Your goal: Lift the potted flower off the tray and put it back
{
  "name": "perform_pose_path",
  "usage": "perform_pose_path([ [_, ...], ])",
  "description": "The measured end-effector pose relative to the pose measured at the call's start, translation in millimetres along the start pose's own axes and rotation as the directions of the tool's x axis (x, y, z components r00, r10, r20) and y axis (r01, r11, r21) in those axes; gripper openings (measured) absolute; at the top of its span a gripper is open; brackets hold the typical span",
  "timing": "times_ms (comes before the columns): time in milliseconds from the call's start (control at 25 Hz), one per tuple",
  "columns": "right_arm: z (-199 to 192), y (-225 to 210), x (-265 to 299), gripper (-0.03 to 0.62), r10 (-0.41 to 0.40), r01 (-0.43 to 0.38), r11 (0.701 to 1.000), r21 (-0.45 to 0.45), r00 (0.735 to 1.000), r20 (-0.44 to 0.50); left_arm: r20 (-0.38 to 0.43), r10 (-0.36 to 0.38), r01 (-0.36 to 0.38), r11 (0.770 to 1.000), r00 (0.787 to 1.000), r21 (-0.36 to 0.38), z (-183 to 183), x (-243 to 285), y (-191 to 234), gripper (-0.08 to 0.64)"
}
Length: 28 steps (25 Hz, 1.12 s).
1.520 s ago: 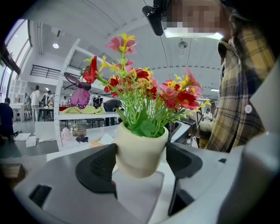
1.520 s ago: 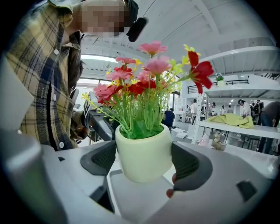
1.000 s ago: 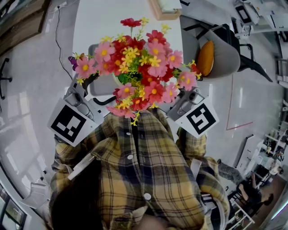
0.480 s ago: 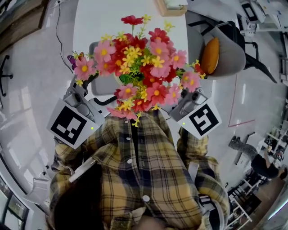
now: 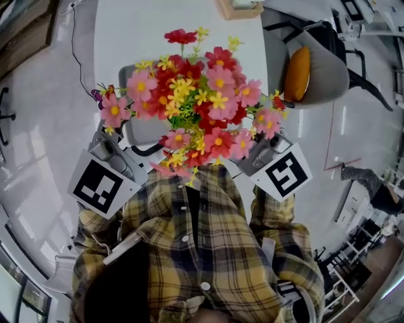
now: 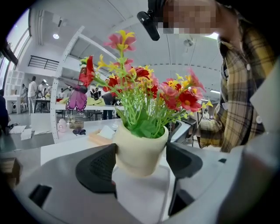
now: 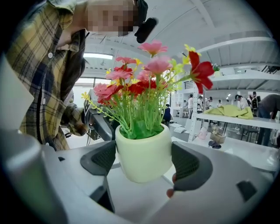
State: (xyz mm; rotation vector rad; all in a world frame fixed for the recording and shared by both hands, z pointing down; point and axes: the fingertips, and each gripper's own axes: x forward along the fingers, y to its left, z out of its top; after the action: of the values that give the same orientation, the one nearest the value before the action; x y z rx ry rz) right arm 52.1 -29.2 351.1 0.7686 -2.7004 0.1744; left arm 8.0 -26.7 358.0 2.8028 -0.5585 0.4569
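The potted flower (image 5: pixel 196 104), a cream pot of red, pink and yellow blooms, hangs in the air over the grey tray (image 5: pixel 142 131). In the head view the blooms hide the pot and both sets of jaws. Only the marker cubes show there, the left one (image 5: pixel 103 187) and the right one (image 5: pixel 282 173). In the left gripper view, my left gripper (image 6: pixel 141 158) is shut on the pot (image 6: pixel 141 148), a jaw pressed to each side. In the right gripper view, my right gripper (image 7: pixel 143 158) clamps the same pot (image 7: pixel 144 155) from the opposite side.
The tray lies on a long white table (image 5: pixel 139 38), with a wooden box (image 5: pixel 238 7) at the table's far end. A grey chair with an orange cushion (image 5: pixel 298 69) stands to the right. The person's plaid shirt (image 5: pixel 202 246) fills the near side.
The bouquet and both grippers have drifted slightly left and up in the head view. Both grippers keep their hold on the pot.
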Motion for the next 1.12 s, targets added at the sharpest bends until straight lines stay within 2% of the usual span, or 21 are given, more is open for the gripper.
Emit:
perform_pose_path([
  [280, -1.1, 2.6, 0.3, 0.378, -0.014, 0.015, 1.000, 0.027, 0.999, -0.049, -0.036, -0.036, 0.036, 0.999, 0.999, 0.018, 0.6, -1.0, -0.3, 0.345],
  [560, -0.6, 6.1, 1.8, 0.379, -0.024, 0.027, 0.998, 0.057, 0.998, -0.061, -0.039, -0.057, 0.058, 0.998, 0.998, 0.035, 1.9, -3.7, -1.4, 0.345],
  [760, 0.8, 9.0, -1.4, 0.377, -0.038, 0.044, 0.996, 0.083, 0.996, -0.079, -0.042, -0.082, 0.082, 0.997, 0.996, -0.004, 1.5, -4.9, -4.4, 0.345],
  [1120, -4.2, 9.8, -4.6, 0.379, -0.036, 0.048, 0.994, 0.099, 0.992, -0.117, -0.057, -0.099, 0.097, 0.995, 0.993, -0.024, -0.9, -1.5, -7.4, 0.345],
])
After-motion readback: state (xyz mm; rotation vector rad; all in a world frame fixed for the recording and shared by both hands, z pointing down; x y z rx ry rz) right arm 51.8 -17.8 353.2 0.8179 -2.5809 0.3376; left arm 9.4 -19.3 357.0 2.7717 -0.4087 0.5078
